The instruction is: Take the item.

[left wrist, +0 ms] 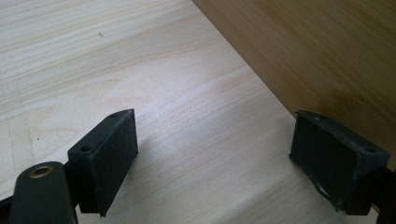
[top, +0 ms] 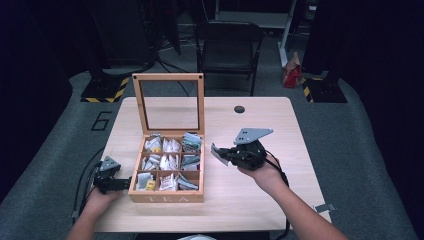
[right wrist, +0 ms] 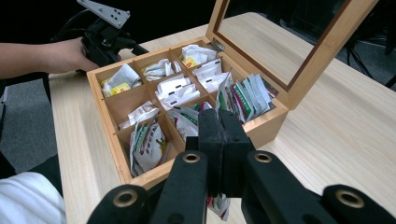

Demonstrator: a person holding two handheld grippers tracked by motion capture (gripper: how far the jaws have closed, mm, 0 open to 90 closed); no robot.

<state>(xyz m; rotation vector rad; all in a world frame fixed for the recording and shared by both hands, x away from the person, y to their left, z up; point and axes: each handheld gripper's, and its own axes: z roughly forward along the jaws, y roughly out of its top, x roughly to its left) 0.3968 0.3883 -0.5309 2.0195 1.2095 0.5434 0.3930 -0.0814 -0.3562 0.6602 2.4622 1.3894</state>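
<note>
Tea box on the table, lid open.
The left gripper was touching the box's left side; the right gripper was just right of the box, above the table.

The high view looks forward and down over the whole table. The right gripper view faces the tea box closely; the left gripper view sits very near its side.

Standing upright at tea box rear: glass lid, blocking reach from behind. Crowding all compartments: sachets. Pressing against box's left wall: left gripper. Lying bare: table right of box and front strip. Hovering above right side: right gripper.
</note>
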